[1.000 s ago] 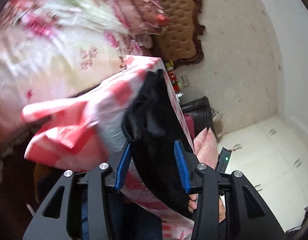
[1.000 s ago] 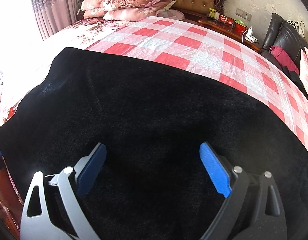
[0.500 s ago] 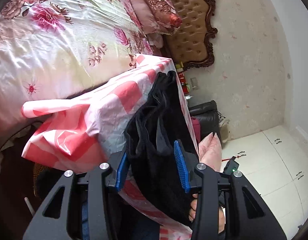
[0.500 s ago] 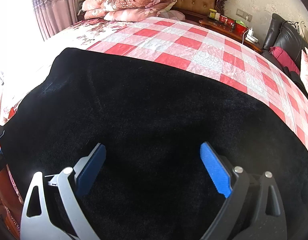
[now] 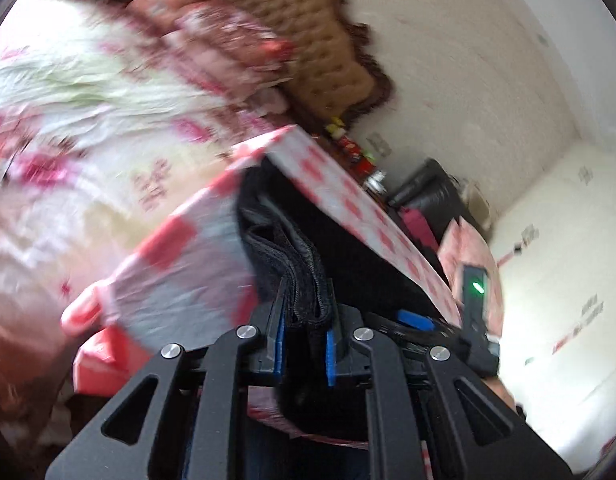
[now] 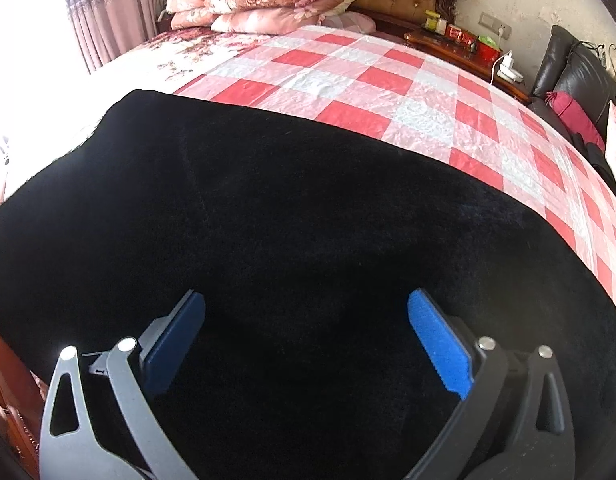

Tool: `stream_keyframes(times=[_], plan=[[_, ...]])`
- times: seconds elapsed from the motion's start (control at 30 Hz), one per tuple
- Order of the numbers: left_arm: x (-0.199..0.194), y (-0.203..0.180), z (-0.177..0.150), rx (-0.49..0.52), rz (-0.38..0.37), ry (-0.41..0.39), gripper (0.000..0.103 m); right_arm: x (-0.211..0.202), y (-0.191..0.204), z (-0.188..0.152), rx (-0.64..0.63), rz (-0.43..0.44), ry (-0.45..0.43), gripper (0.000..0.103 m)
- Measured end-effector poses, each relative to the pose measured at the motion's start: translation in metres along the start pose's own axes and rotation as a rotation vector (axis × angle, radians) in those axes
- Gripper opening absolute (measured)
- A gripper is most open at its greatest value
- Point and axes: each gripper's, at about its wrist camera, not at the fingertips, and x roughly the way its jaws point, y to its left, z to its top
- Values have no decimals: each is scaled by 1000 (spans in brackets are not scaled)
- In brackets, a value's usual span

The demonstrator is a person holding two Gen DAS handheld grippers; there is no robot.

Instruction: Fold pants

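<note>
1. Pants, black fleecy fabric (image 6: 292, 216), lie spread on the red-and-white checked bedspread (image 6: 387, 92) beneath your right gripper (image 6: 308, 340), whose jaws stand wide, pinching nothing.
2. Your left gripper (image 5: 304, 344) has just been closing and now clamps the pants' bunched edge between its blue pads (image 5: 330, 354).

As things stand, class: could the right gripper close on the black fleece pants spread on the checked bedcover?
Probably yes. The right gripper is open wide directly over the black fleece pants, nothing between them. The flat cloth offers no raised fold, though, so it may need to press down first.
</note>
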Motion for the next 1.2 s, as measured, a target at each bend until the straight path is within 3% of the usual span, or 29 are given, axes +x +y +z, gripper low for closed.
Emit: stream_keyframes(times=[0.07,0.23,0.3,0.4,0.47,0.6,0.73,0.83,0.87,0.93,0.97,1.0,1.1,1.2], plan=[[7,-17,-2,50,-23,12,11,-5,-3,7,34,37,-1,101],[24,-42,-12,112,-68,51,11,-38,-14,40,162,279,-33,101],[29,-47,-15,134,-65,59,11,-42,-8,57,183,381,-3,101],[36,-53,-22,168,-35,73,11,-37,18,84,140,451,95,101],[39,-59,-26,191,-18,72,11,-35,45,98,61,452,141,101],[43,-70,-34,239,13,62,11,-18,113,116,-206,368,265,101],[46,-76,-41,265,28,59,11,7,144,124,-287,263,336,101],[47,-85,-47,296,42,57,11,25,163,122,-374,232,392,101],[47,-87,-49,308,47,56,11,29,168,121,-401,209,396,99],[48,-92,-51,322,54,57,11,36,176,114,-476,156,386,65],[47,-94,-51,330,59,55,11,39,175,114,-491,114,377,40],[46,-97,-52,341,68,50,11,40,164,112,-473,112,364,25],[40,-107,-51,376,70,27,11,21,123,125,-321,244,304,10],[32,-131,-54,464,36,-9,11,-17,58,125,-98,413,196,10]])
